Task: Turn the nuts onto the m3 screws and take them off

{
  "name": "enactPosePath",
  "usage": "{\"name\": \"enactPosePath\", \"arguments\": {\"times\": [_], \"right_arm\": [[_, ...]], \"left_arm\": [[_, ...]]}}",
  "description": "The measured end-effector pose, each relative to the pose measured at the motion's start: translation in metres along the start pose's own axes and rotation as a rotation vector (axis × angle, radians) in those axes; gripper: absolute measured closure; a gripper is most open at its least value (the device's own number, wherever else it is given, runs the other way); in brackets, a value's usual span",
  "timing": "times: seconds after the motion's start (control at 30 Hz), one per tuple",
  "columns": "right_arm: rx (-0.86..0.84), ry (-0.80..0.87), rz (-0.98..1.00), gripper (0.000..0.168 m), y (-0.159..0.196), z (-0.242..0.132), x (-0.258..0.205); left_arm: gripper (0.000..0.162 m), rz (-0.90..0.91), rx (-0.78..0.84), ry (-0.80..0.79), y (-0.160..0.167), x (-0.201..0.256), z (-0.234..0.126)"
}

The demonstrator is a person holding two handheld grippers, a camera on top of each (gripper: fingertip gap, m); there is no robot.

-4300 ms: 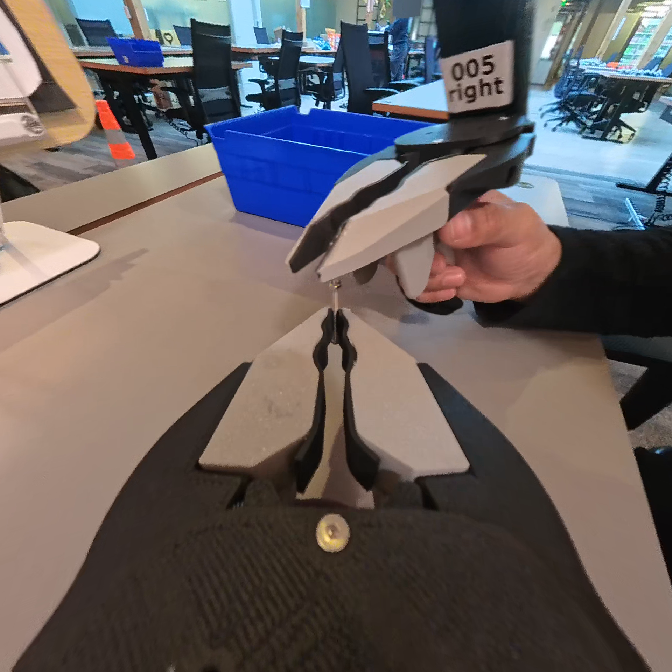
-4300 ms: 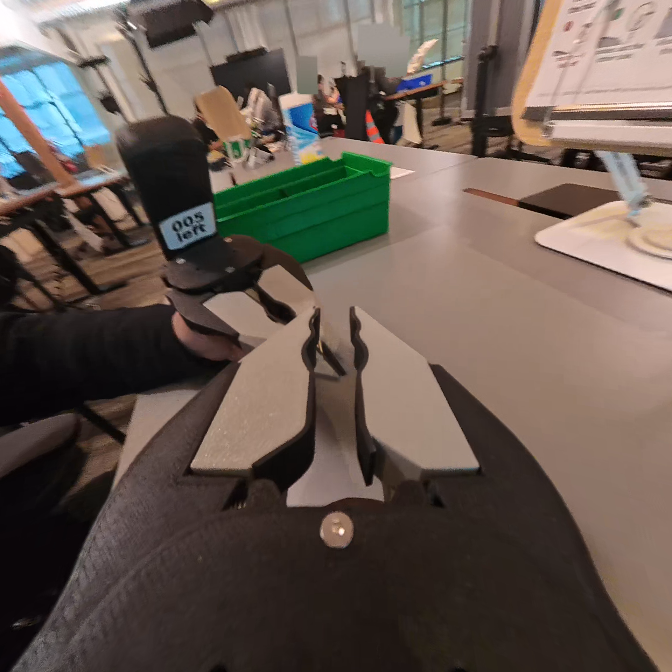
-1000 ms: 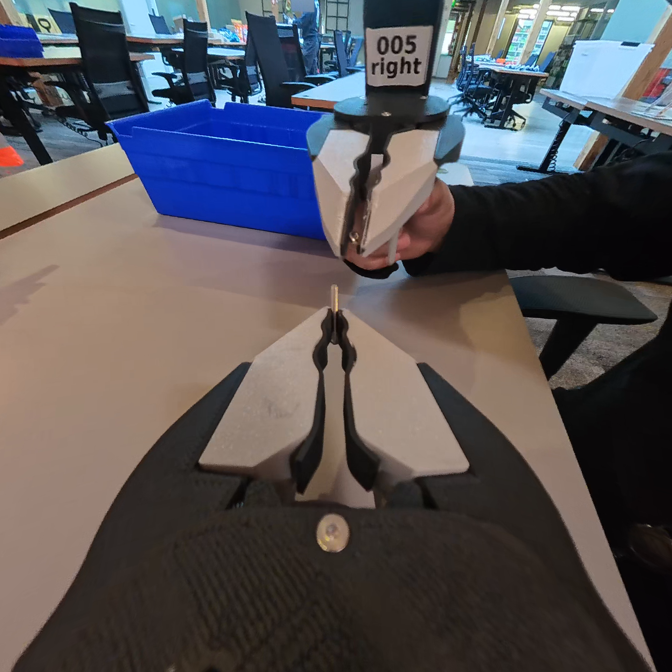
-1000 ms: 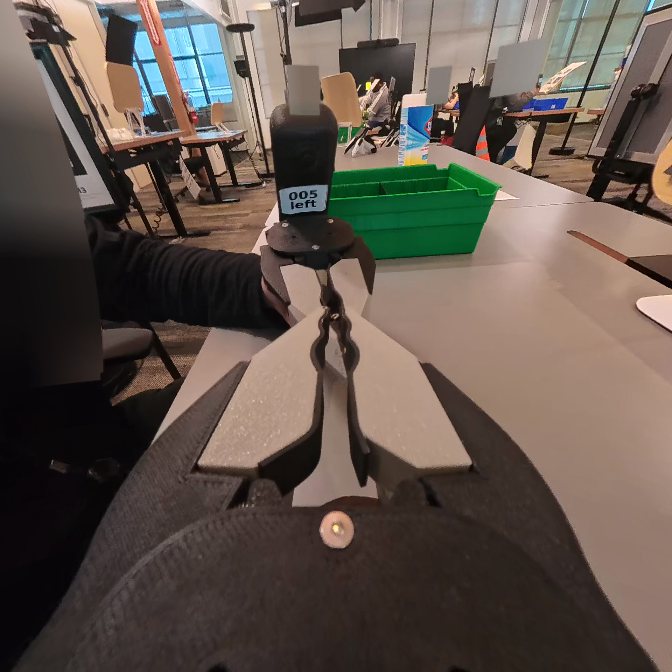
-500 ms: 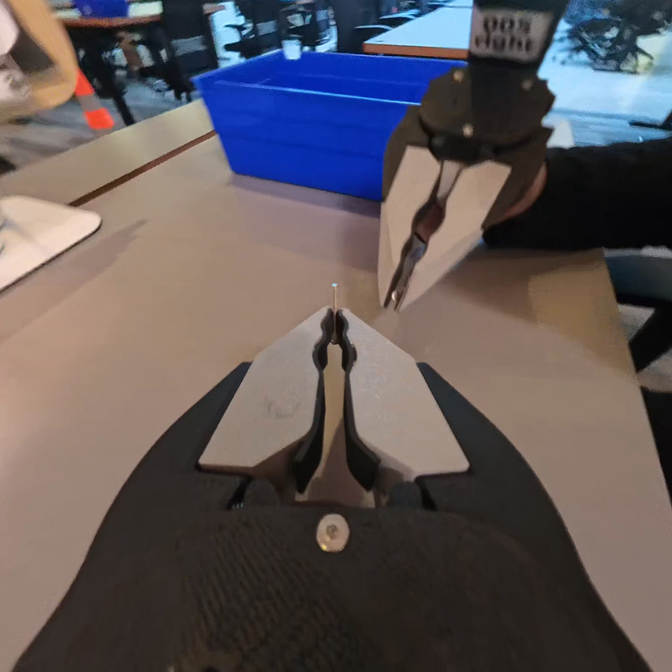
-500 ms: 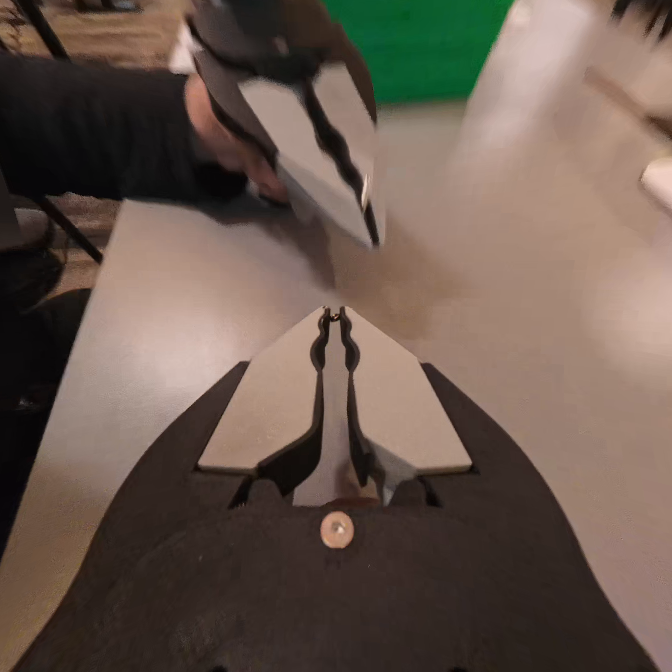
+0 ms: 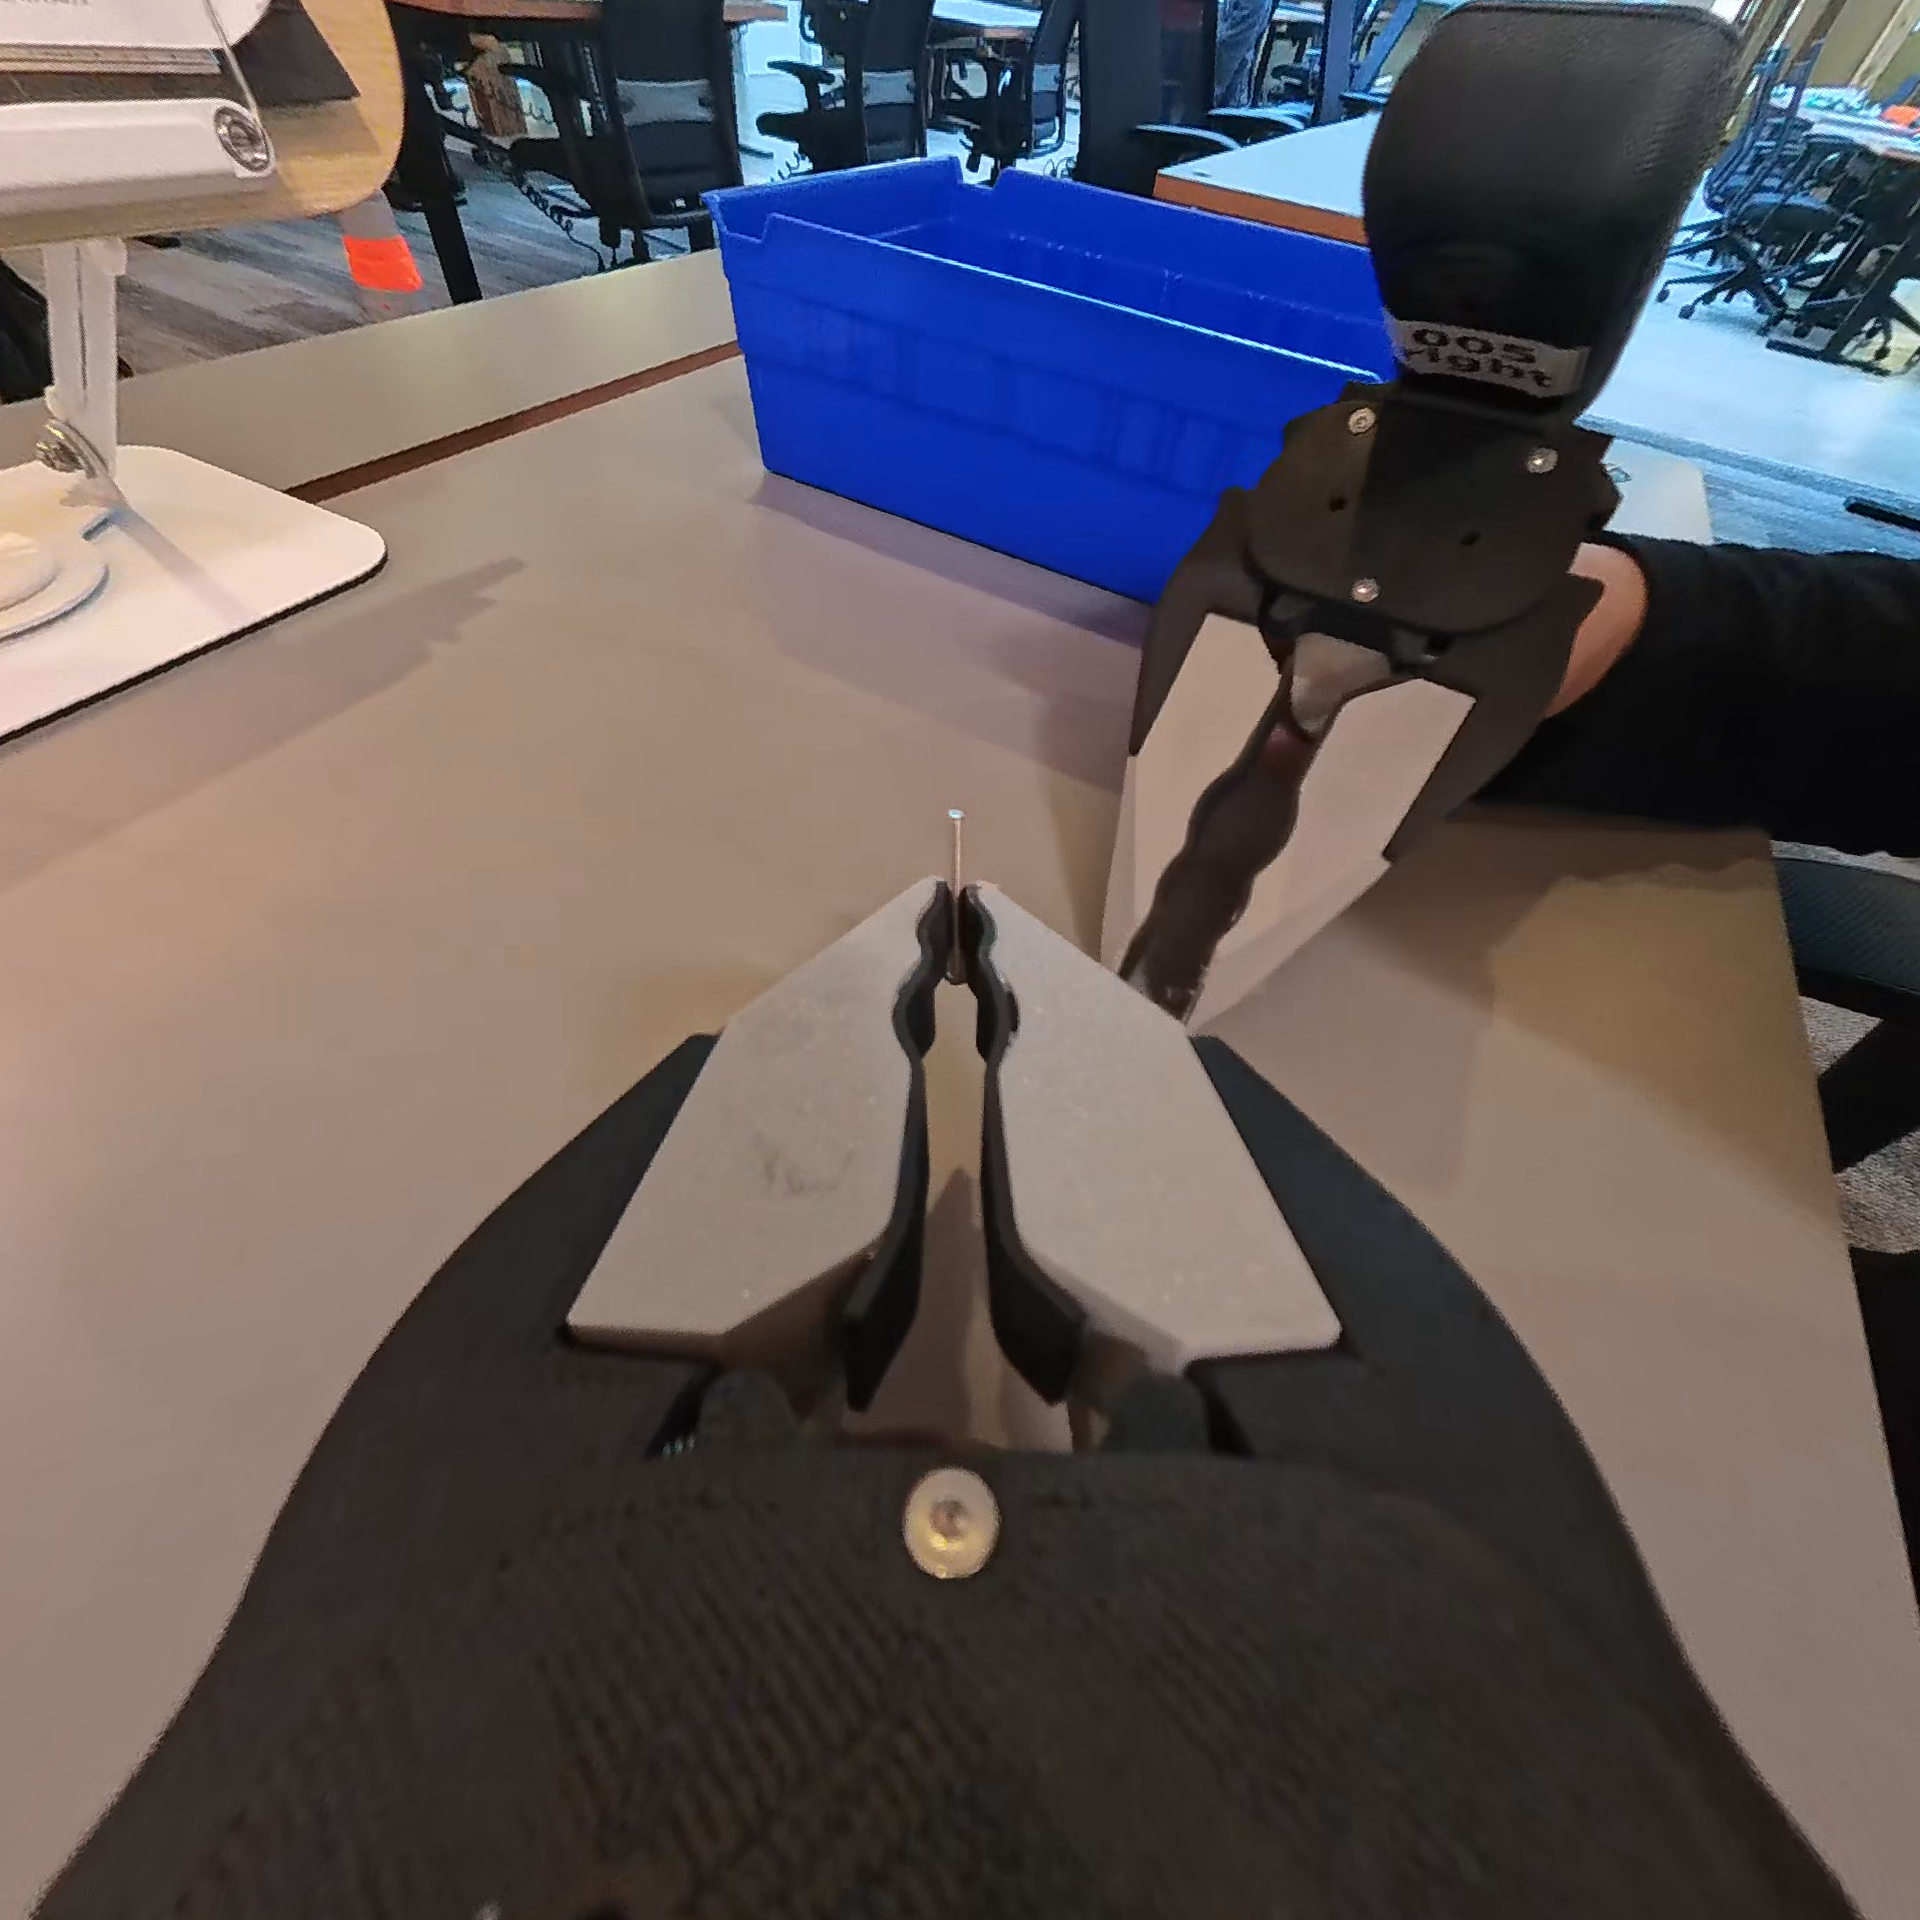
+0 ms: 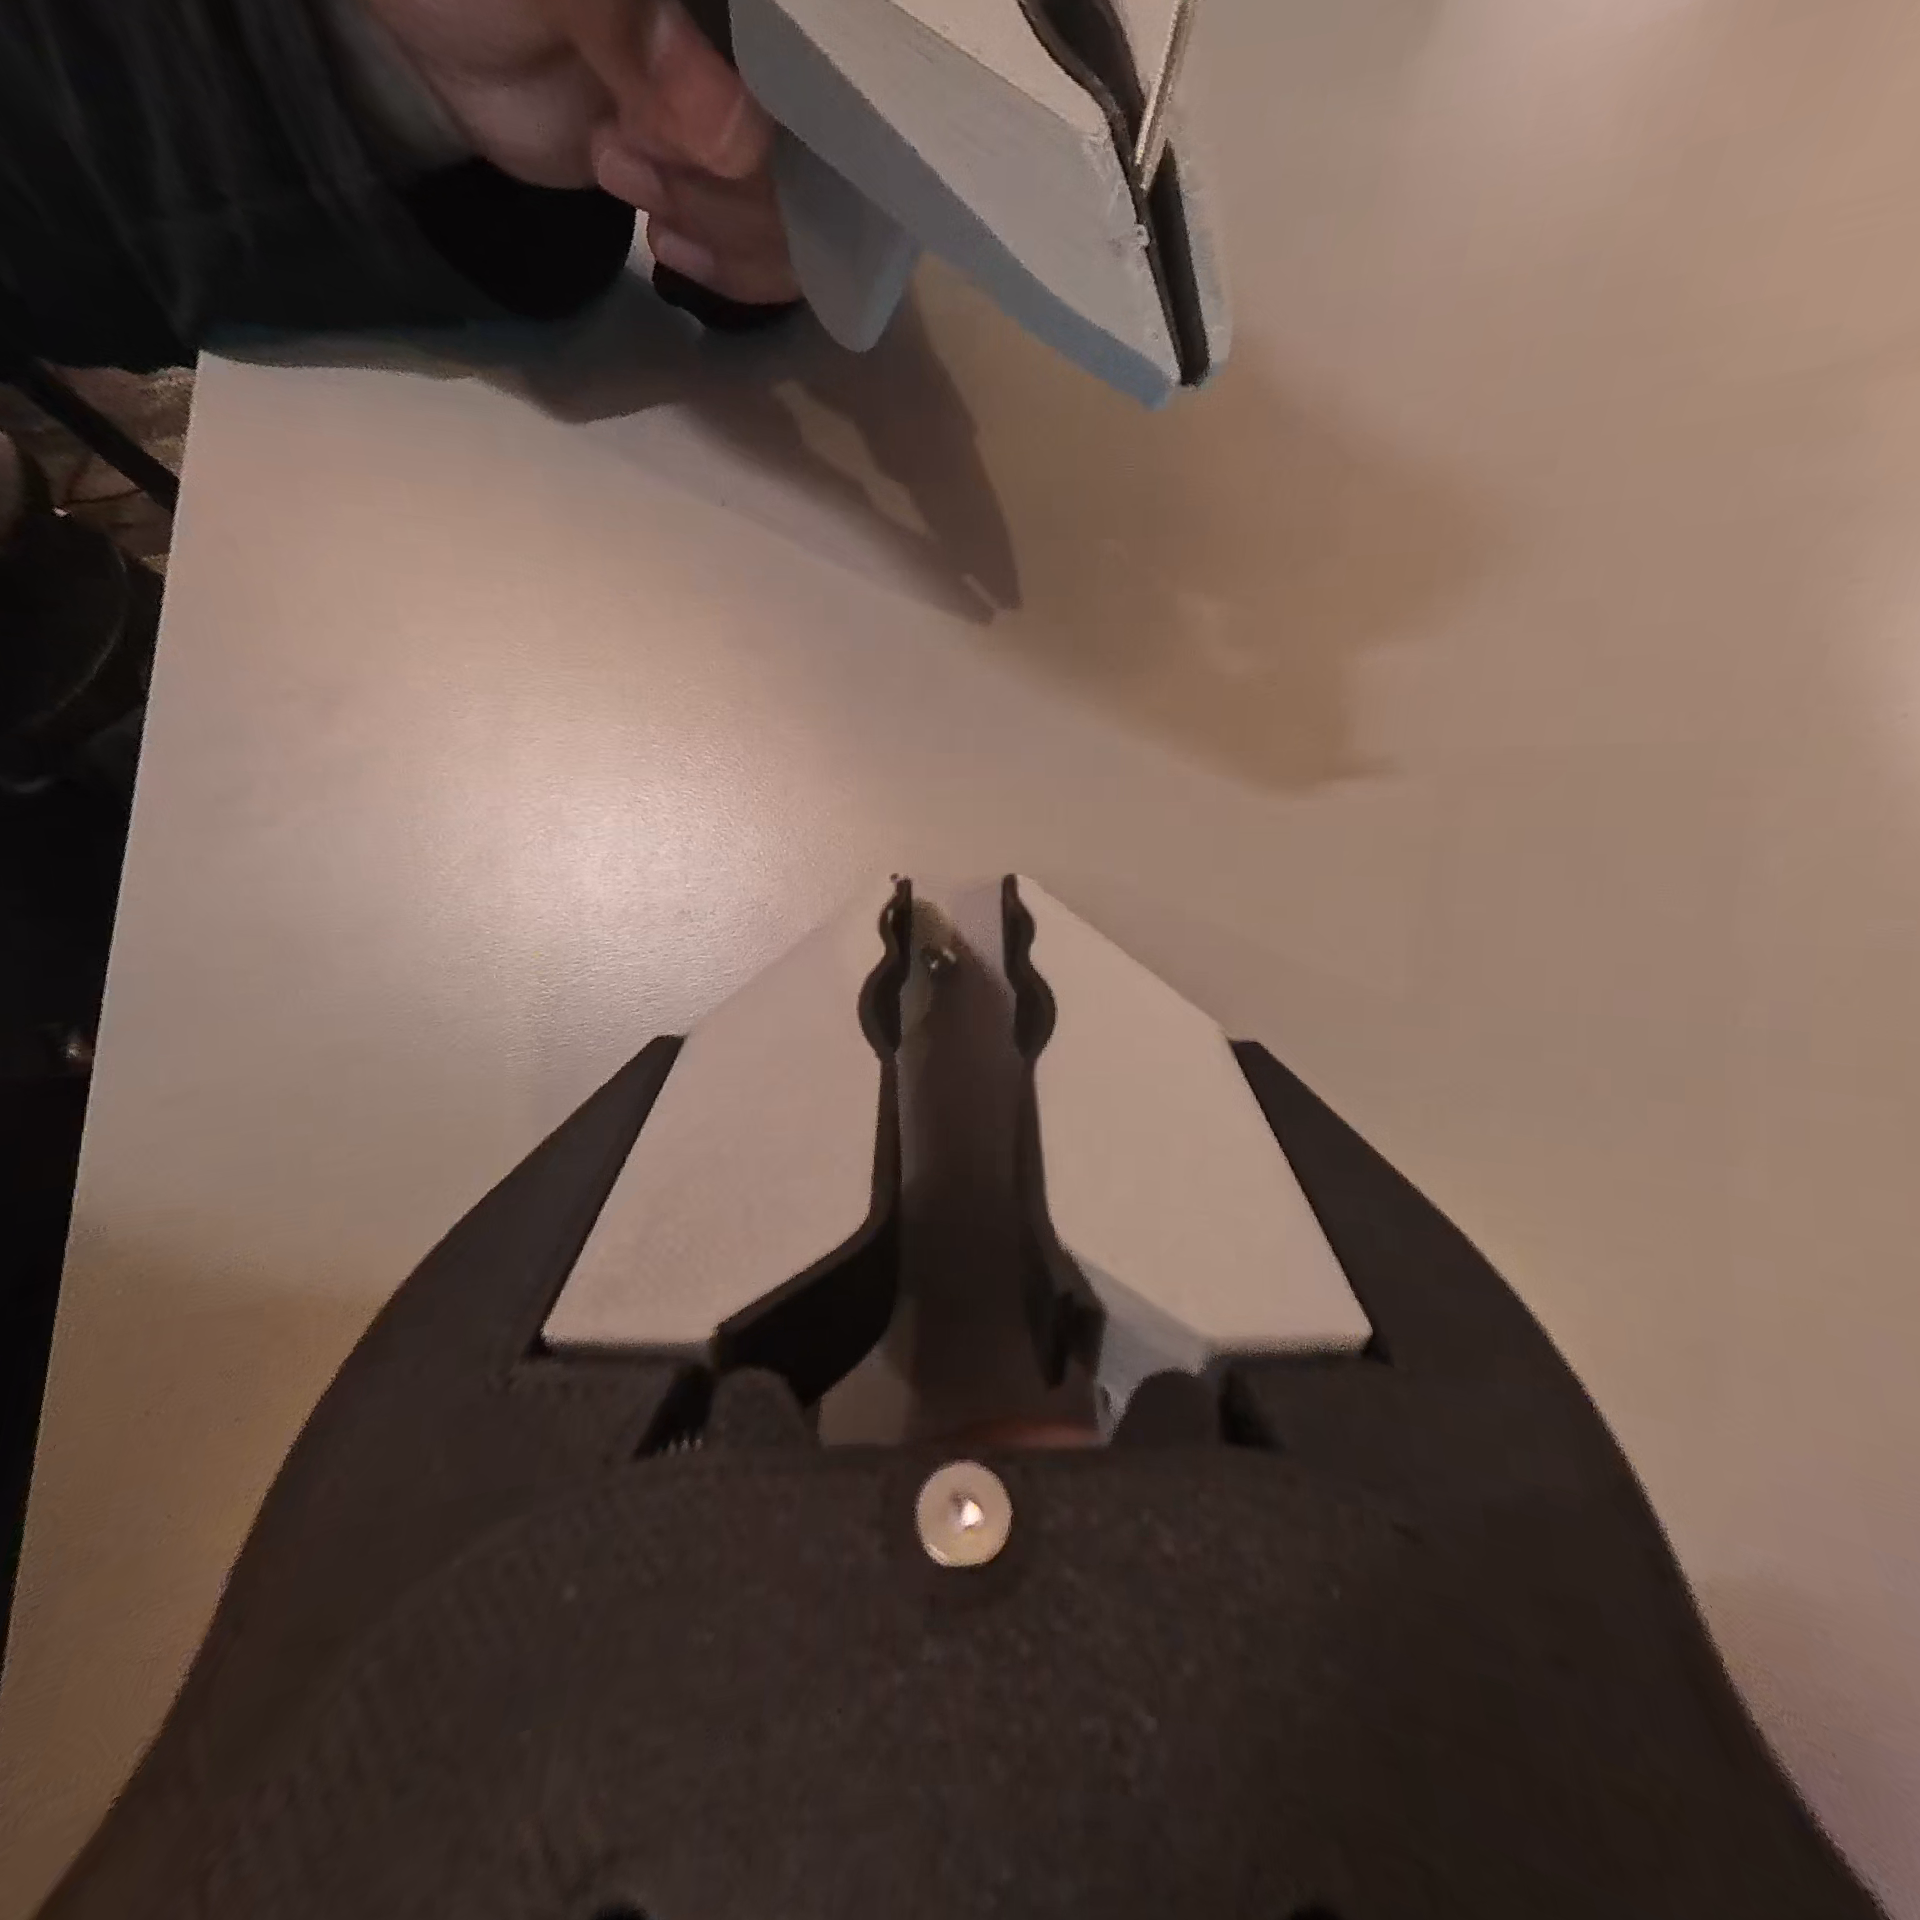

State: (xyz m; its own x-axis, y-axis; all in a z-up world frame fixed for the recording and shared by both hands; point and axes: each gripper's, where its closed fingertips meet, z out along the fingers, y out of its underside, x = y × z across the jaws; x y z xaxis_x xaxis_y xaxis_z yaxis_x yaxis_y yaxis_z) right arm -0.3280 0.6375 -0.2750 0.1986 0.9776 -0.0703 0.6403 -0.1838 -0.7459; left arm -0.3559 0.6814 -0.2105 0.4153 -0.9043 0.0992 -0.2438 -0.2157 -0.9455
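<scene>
My left gripper [image 7: 956, 896] is shut on a thin M3 screw [image 7: 954, 857] that stands upright out of its tips with a bare shaft. In the right wrist view the left gripper [image 8: 1182, 369] hangs above the table at the top, with the screw [image 8: 1151, 177] in it. My right gripper [image 8: 953, 883] points down at the grey table [image 8: 520, 727], its jaws a little apart. A small nut [image 8: 940, 954] sits loose between its fingers, seemingly on the table. In the left wrist view the right gripper [image 7: 1164, 992] touches down just right of my left fingertips.
A blue bin [image 7: 1039, 364] stands at the back of the table. A white stand base [image 7: 156, 582] is at the far left. The table edge runs along the right [image 7: 1787, 1039], with a chair beyond. A hand [image 8: 665, 156] holds the left gripper. Across from one pair of fingers to the other is roughly 8 centimeters.
The right gripper, shut on the nut half a second ago, has tipped down to the table and opened, leaving the nut loose between its fingers. The left gripper still holds the bare screw.
</scene>
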Motion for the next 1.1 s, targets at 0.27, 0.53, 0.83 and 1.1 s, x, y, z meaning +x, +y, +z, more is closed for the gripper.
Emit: {"name": "enactPosePath", "arguments": {"times": [0.27, 0.53, 0.83, 1.1], "right_arm": [[0.129, 0.025, 0.036, 0.154, -0.020, -0.028, 0.007], [-0.015, 0.037, -0.085, 0.156, 0.000, -0.032, -0.006], [-0.017, -0.005, -0.138, 0.156, 0.009, -0.019, -0.008], [-0.007, -0.053, -0.191, 0.157, 0.012, -0.014, -0.010]], "left_arm": [[0.162, -0.006, 0.000, -0.007, 0.000, -0.002, -0.001], [0.162, 0.045, -0.014, 0.055, 0.001, 0.013, 0.003], [0.162, 0.059, -0.007, 0.055, 0.000, 0.015, 0.003], [0.162, 0.061, -0.009, 0.059, 0.001, 0.016, 0.003]]}}
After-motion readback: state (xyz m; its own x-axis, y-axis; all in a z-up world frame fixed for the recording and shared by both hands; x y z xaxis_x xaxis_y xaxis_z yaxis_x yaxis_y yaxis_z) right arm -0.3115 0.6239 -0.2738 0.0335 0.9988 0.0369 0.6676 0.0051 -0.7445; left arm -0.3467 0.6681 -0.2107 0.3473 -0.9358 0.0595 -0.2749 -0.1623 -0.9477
